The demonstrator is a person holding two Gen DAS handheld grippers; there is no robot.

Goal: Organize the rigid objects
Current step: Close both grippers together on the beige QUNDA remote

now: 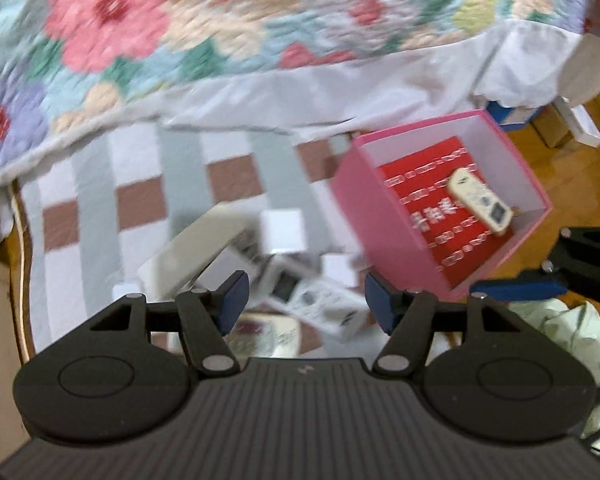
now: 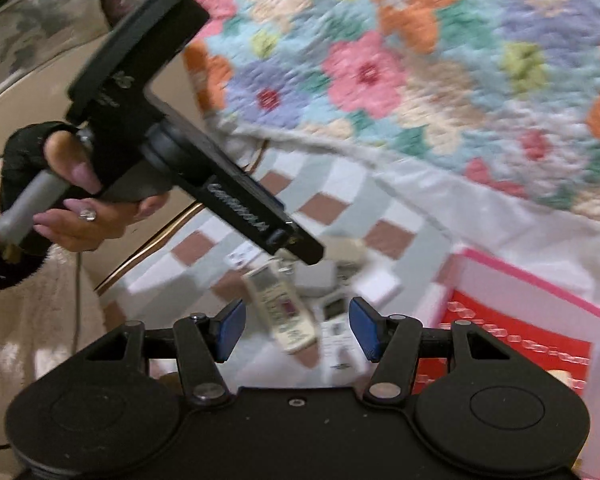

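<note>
Both sets of jaws stand apart with nothing between the blue pads: the left gripper [image 1: 306,304] and the right gripper [image 2: 296,328] each hang empty over the clutter on the checked cloth [image 1: 140,200]. Straight beyond the right gripper's jaws lies a cream remote control [image 2: 282,312], its long axis running away from the camera and leaning a little left, so the jaws already straddle its width and, by my reading, a straight drop would close across it rather than along it. Beyond the left gripper's jaws sit a white remote [image 1: 320,304] and blurred white boxes [image 1: 282,230]. The pink box [image 1: 384,204], open-topped and holding a red packet [image 1: 440,200] and a cream remote [image 1: 480,200], lies up and to the right of the left jaws, and close on the right of the right jaws. The right hand looks nearer for the next pick.
</note>
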